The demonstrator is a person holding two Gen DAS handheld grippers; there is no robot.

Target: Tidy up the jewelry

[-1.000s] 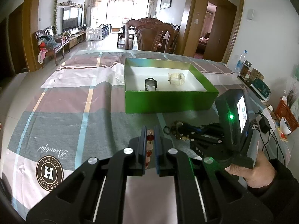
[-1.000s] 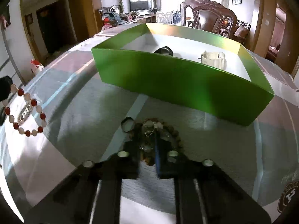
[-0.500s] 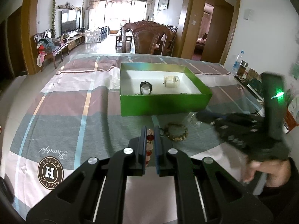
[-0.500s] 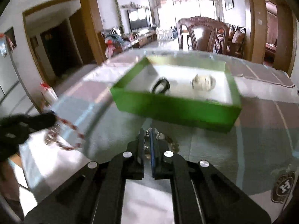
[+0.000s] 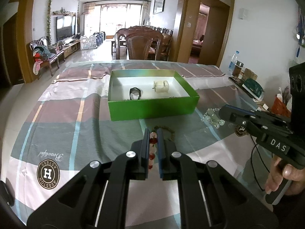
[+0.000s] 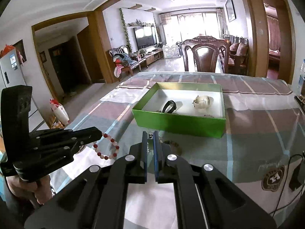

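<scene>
Green box [image 5: 152,108] holds black ring [image 5: 135,93]; cream bracelet [image 5: 161,85]

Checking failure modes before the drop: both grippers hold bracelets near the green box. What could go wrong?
1. The red-and-white bracelet hangs from the left gripper by a few beads, so it may slip off short of the box.
2. The right gripper, shut on the clear beads, faces the same box, so the two could collide.
3. The brown bracelet on the cloth might get left behind.
</scene>
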